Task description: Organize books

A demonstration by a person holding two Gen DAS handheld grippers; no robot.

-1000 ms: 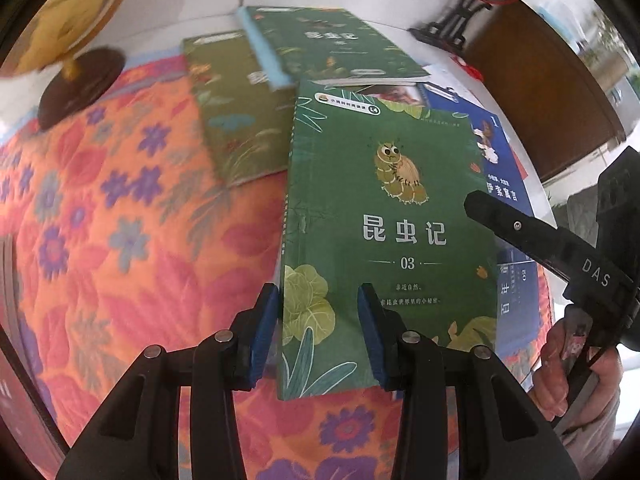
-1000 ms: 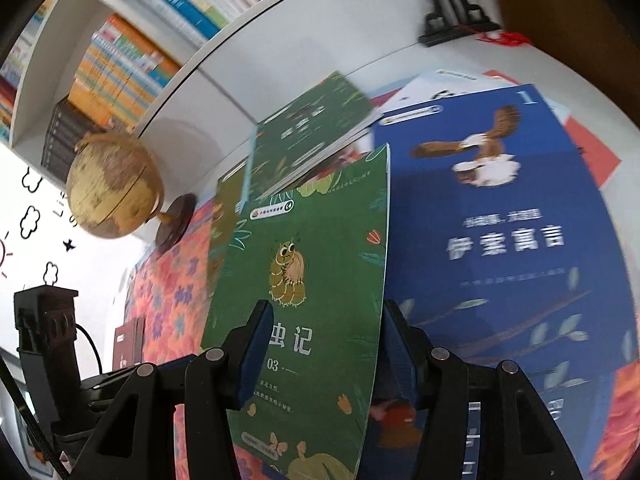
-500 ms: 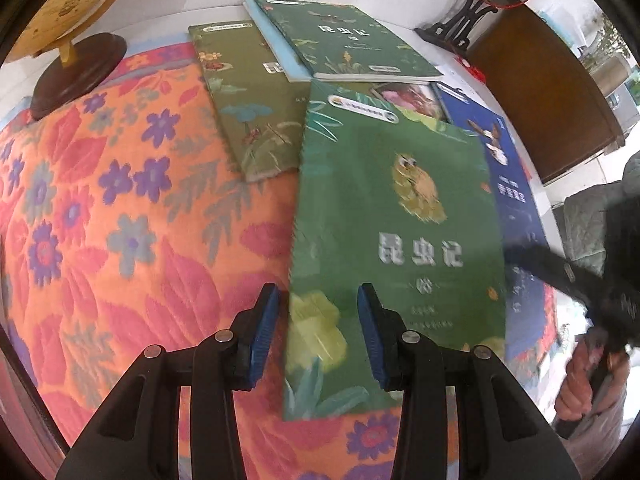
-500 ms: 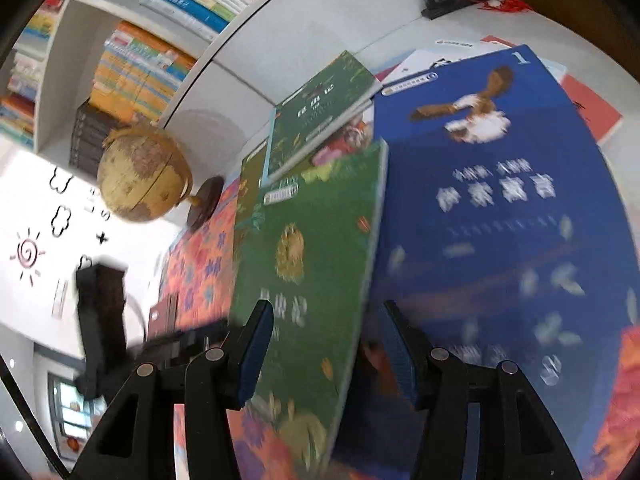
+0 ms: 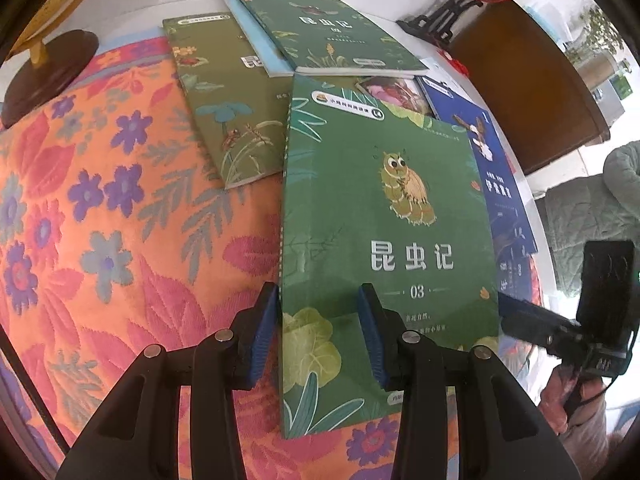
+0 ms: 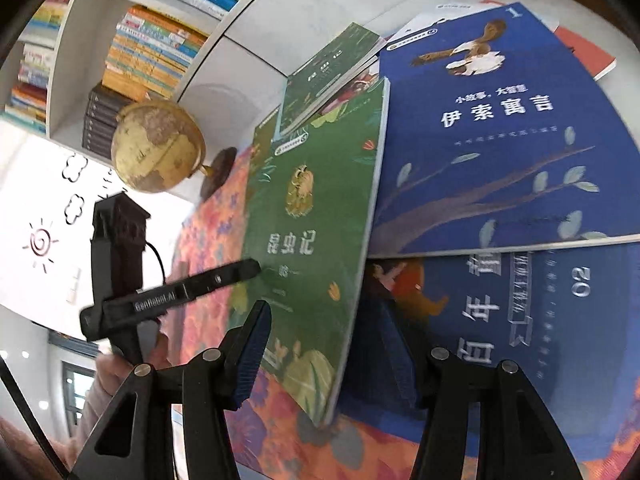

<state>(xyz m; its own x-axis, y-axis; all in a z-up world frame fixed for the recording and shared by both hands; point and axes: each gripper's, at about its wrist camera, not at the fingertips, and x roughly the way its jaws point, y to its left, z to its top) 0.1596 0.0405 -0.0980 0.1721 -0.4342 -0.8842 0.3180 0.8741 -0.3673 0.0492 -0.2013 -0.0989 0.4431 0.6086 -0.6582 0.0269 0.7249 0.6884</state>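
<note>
A green book marked 03 [image 5: 384, 240] lies on the flowered cloth, its right side over blue books; it also shows in the right wrist view [image 6: 316, 240]. My left gripper [image 5: 318, 336] is open, with its fingers astride the book's near left corner. My right gripper [image 6: 324, 360] is open around the book's raised right edge, one finger [image 6: 248, 356] above the cover and the other under it. An olive book [image 5: 224, 112] and another green book [image 5: 328, 32] lie behind. A blue book with a bird [image 6: 500, 128] lies to the right.
A globe [image 6: 158, 146] on a dark stand [image 5: 48, 72] stands at the back left. A bookshelf [image 6: 132, 44] full of books is behind it. A second blue book marked 02 [image 6: 520, 320] lies under the bird book. A black stand [image 5: 440, 20] sits at the back right.
The green book's right edge has come down lower toward the table. My right gripper has dropped lower along that edge. My left gripper has stayed at the near left corner.
</note>
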